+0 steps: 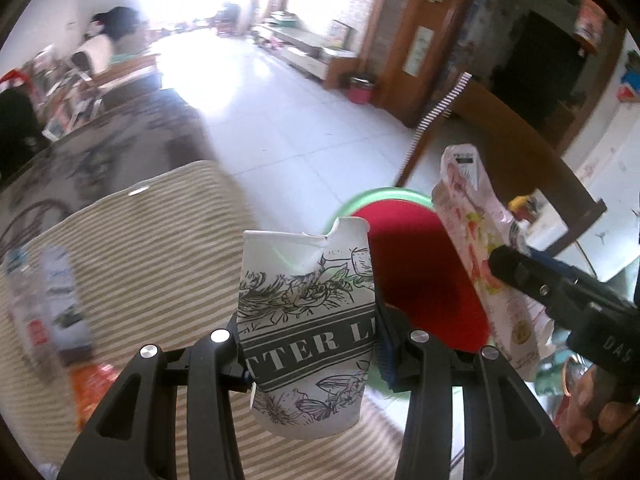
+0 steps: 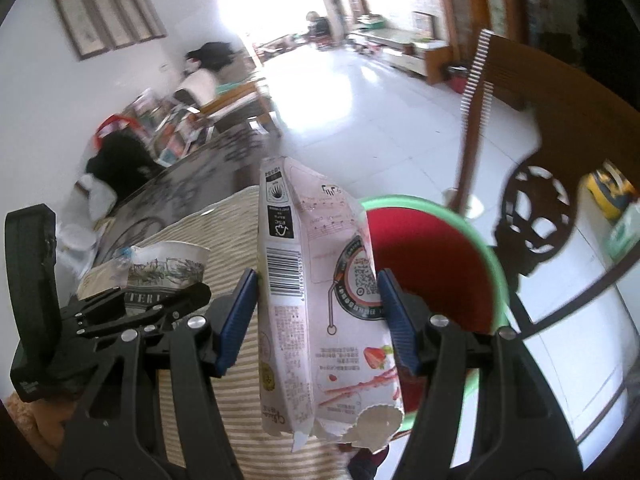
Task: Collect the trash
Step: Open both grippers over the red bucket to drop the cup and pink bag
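My left gripper (image 1: 308, 340) is shut on a white paper cup (image 1: 308, 312) with black flower print and a torn rim, held above the striped cloth. My right gripper (image 2: 318, 312) is shut on a pink snack wrapper (image 2: 316, 304), held upright. Both items are close to a green bin with a red liner (image 1: 416, 264), which also shows in the right wrist view (image 2: 428, 256). The wrapper (image 1: 476, 240) and the right gripper show at the right of the left wrist view. The cup (image 2: 168, 268) and the left gripper show at the left of the right wrist view.
A beige striped cloth (image 1: 152, 248) covers the table. A blurred plastic bottle (image 1: 48, 300) and an orange item (image 1: 92, 388) lie on it at the left. A wooden chair (image 2: 532, 168) stands behind the bin. White tiled floor (image 1: 280, 120) lies beyond.
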